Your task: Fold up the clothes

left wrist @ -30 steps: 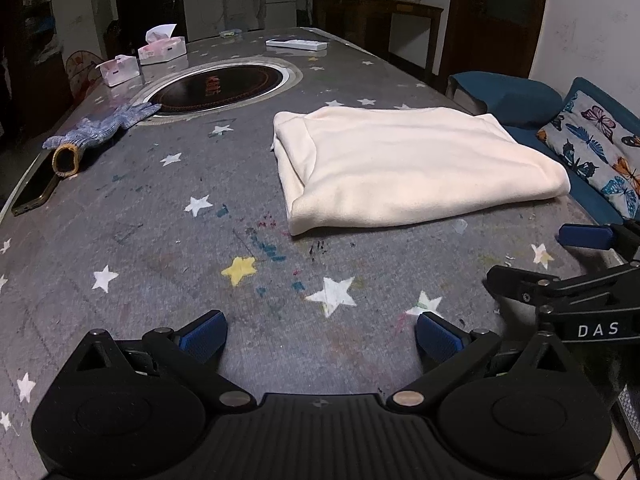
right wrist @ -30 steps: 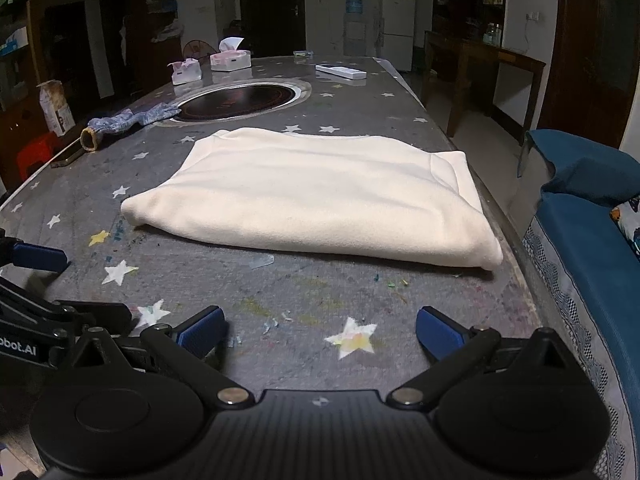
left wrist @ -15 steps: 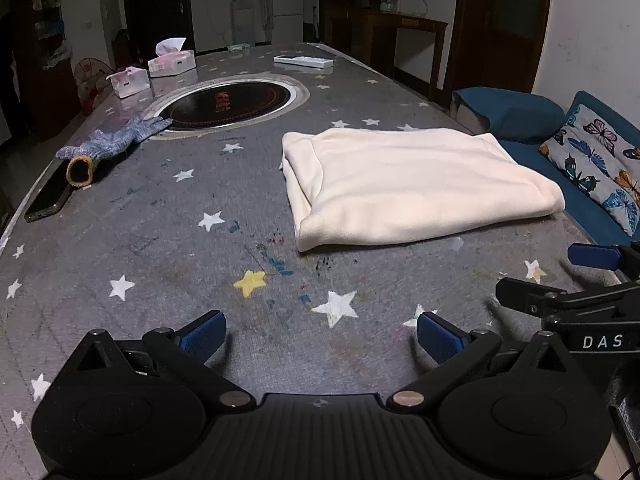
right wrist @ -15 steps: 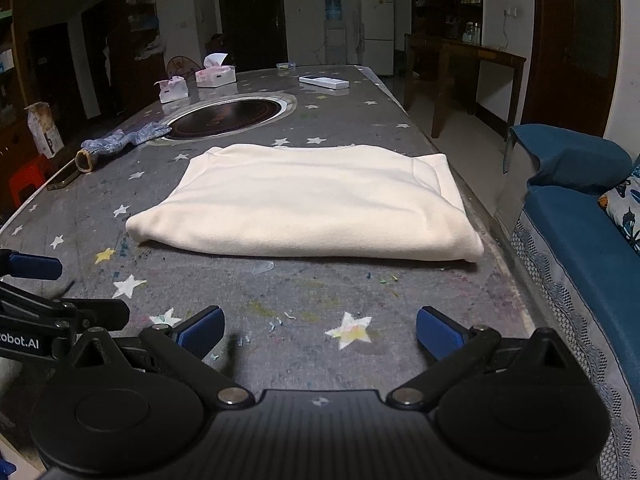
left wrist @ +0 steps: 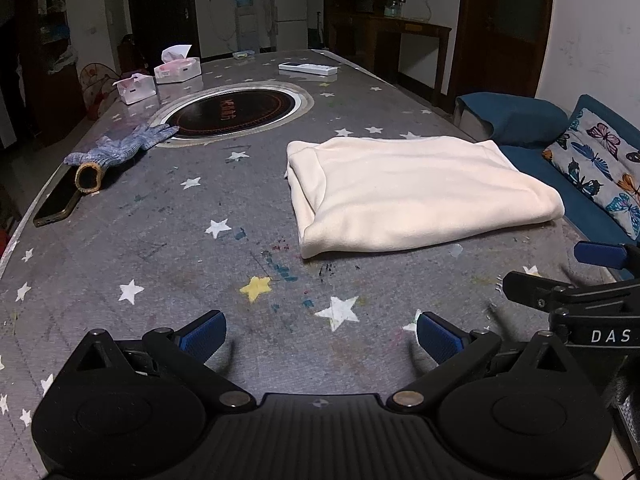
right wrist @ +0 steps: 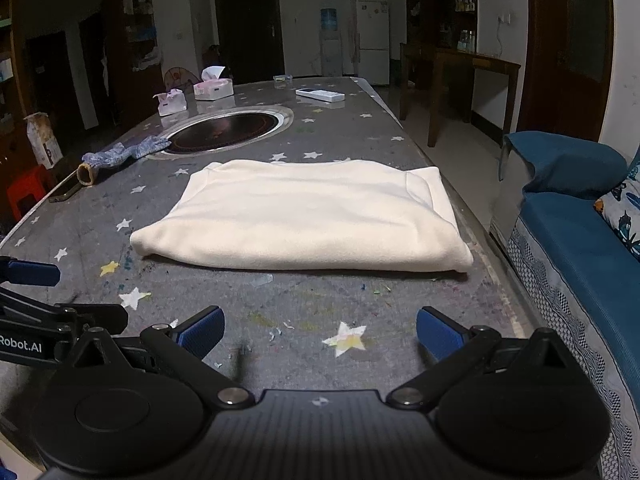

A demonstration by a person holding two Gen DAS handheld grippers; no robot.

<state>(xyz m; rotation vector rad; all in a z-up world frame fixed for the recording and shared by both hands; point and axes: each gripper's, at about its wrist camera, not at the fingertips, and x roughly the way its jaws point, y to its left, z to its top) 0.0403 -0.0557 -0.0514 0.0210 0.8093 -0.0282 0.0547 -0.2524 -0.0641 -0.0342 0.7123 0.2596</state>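
Cream garment lay folded into a thick, soft rectangle on the grey, star-printed table cover, near the table's right edge and beside the blue sofa. Its fleecy cloth showed rounded folded edges — stacked layers were plain at its left end in the left wrist view, while the right wrist view showed the long front fold and a seamed band at the far right corner.

Only the left wrist view showed the butterfly-patterned cushion in full and the dark phone lying flat at the table's left edge. Only the right wrist view took in a red stool and a paper bag off to the left.

Two tissue boxes stood at the far end, a tissue sticking up from the taller one. A round dark cooktop with a metal ring sat flush in the table; a knitted blue-grey glove lay touching its rim, and a white remote lay beyond it.

The left gripper hung over bare table short of the garment, its blue ribbed pads spread wide and holding nothing. The right gripper was likewise spread wide and empty — just beside the left one.
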